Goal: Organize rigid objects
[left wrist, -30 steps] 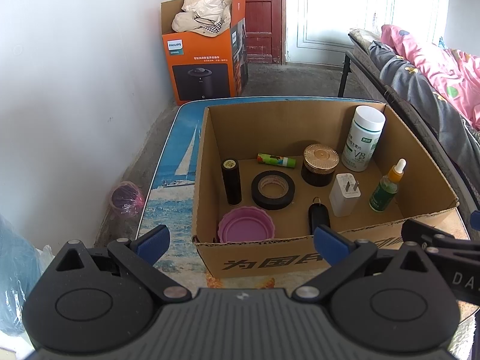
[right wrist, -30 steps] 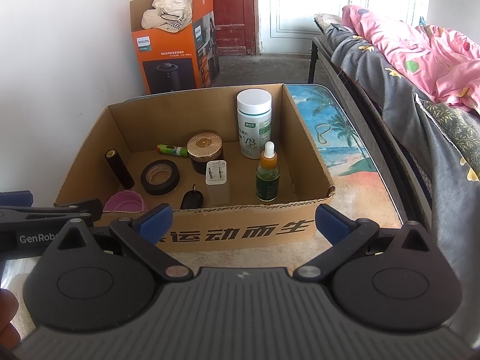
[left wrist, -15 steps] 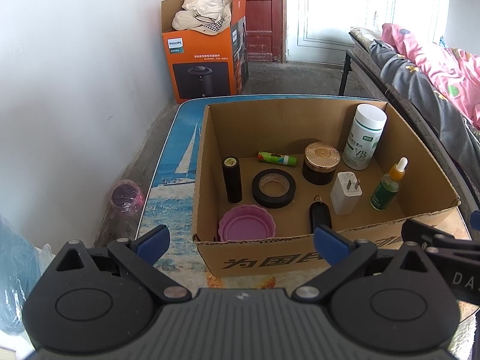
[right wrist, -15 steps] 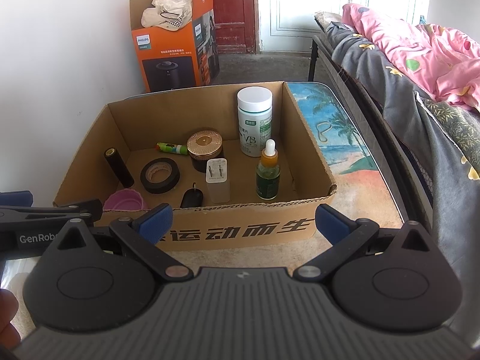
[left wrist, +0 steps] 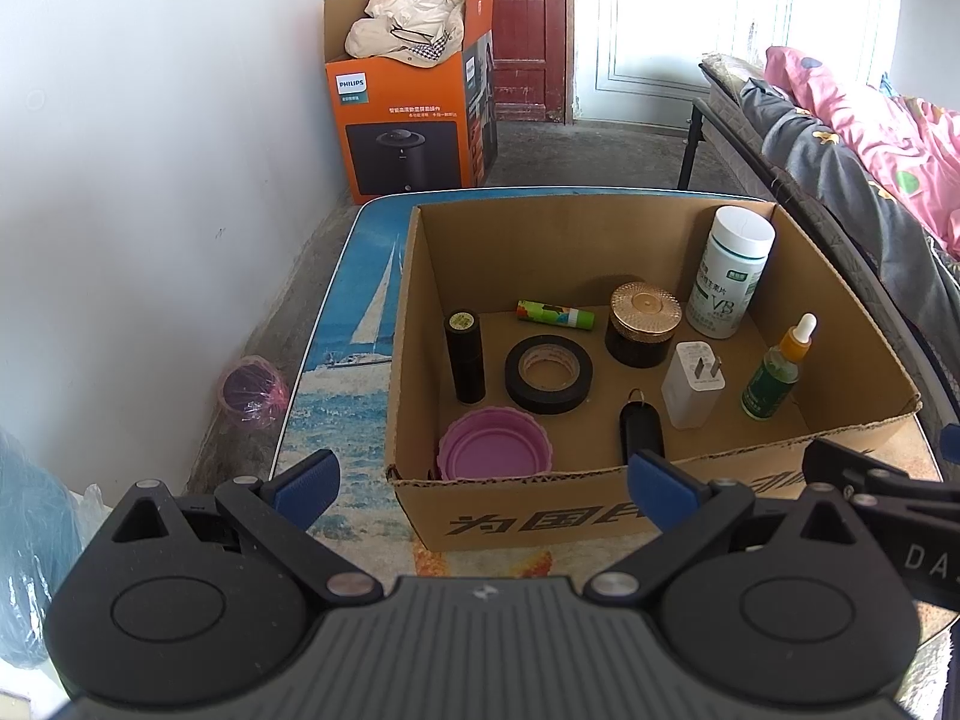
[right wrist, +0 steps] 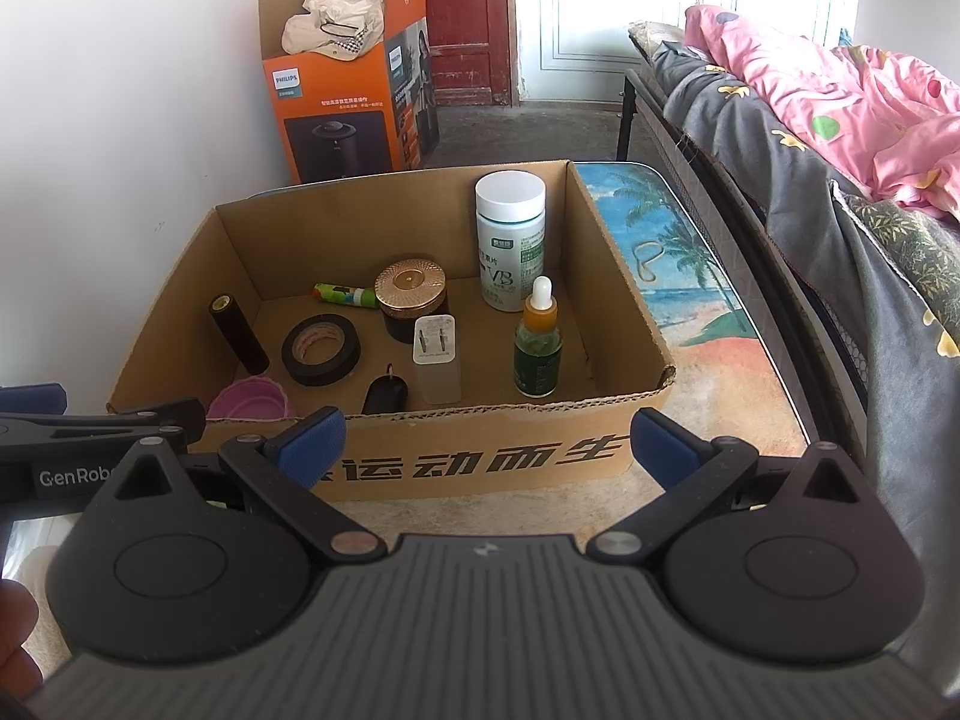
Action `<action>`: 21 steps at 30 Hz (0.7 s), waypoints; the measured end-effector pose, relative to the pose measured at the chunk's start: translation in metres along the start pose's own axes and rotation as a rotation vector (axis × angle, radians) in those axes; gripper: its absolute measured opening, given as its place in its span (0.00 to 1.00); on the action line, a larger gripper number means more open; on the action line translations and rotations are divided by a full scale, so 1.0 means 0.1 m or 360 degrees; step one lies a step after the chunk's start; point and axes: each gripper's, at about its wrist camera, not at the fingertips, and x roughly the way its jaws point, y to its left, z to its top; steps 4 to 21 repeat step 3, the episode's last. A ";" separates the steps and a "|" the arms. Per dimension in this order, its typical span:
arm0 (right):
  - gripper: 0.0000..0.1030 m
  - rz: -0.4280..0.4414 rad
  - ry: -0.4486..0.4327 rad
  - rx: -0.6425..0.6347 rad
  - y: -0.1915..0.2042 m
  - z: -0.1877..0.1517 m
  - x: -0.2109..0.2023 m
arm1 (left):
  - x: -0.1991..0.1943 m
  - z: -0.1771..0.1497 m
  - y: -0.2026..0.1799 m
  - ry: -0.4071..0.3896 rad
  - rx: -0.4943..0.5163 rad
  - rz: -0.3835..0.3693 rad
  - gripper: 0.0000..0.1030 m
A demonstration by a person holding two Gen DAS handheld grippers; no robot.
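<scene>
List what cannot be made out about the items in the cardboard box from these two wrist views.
- Purple lid: right wrist view, mostly hidden by the box's near wall.
- Black key fob: left wrist view, lower end behind the near wall.
- White bottle: small label text unreadable in either view.

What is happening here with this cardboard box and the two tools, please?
A person holds the left hand-held gripper and the right hand-held gripper in front of an open brown cardboard box; both are open and empty. In the box stand a white vitamin bottle, a green dropper bottle and a white plug adapter; a black tape roll lies flat. Nothing is grasped yet.
</scene>
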 end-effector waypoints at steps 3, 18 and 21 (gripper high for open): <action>0.99 0.0001 -0.0002 0.0000 0.00 0.00 0.00 | 0.00 0.00 0.00 -0.0001 -0.0001 0.0000 0.99; 0.99 0.0001 -0.0002 0.0000 0.00 0.00 0.00 | 0.00 0.00 0.00 -0.0001 -0.0001 0.0000 0.99; 0.99 0.0001 -0.0002 0.0000 0.00 0.00 0.00 | 0.00 0.00 0.00 -0.0001 -0.0001 0.0000 0.99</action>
